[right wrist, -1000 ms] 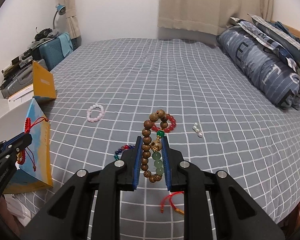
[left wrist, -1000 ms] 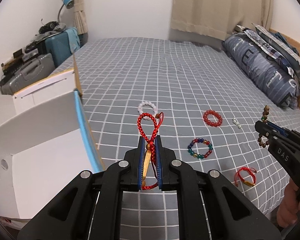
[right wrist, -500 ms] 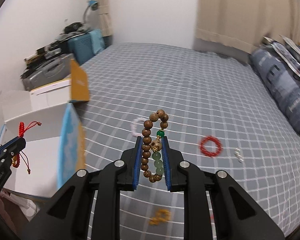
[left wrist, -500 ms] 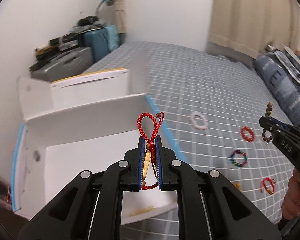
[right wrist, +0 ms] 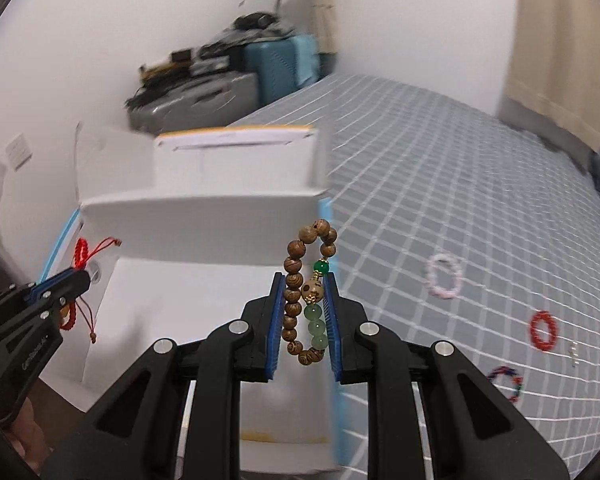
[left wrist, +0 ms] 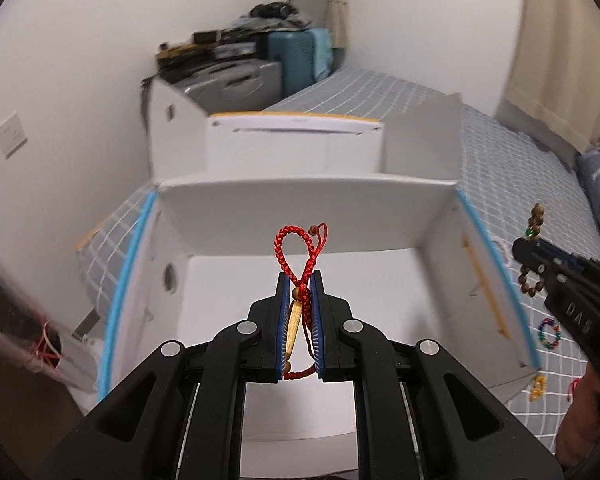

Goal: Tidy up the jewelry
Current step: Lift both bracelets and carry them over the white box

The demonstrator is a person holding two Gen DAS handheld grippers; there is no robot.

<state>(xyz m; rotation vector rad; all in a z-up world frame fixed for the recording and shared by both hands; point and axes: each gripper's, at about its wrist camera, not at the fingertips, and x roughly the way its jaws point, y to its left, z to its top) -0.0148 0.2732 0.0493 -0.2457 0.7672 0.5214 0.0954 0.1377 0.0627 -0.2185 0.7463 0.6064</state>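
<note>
The left hand-held gripper [left wrist: 299, 280] is clenched on a red braided cord bracelet [left wrist: 300, 256] with a gold bar charm, whose loop stands up above the blue pads; it hangs over the open white cardboard box [left wrist: 300, 208], with the box's bare white floor directly below. The right hand-held gripper [right wrist: 305, 280] grips a wooden bead bracelet [right wrist: 300, 280] that also carries green beads and one large carved bead, its upper loop rising past the fingertips. This gripper sits over the box's blue-edged right wall, at the border between box and bed [right wrist: 440, 184]. The box stands on the grey checked bed cover at its corner. Lying loose on the cover, well apart from the box, are a pale pink bead bracelet [right wrist: 444, 276], a red bead bracelet [right wrist: 544, 330], a multicoloured bead bracelet [right wrist: 506, 382] and a small pale item [right wrist: 575, 354], possibly pearl earrings, though it is too blurred to be sure. Suitcases [left wrist: 260, 68] are stacked against the far wall.
</note>
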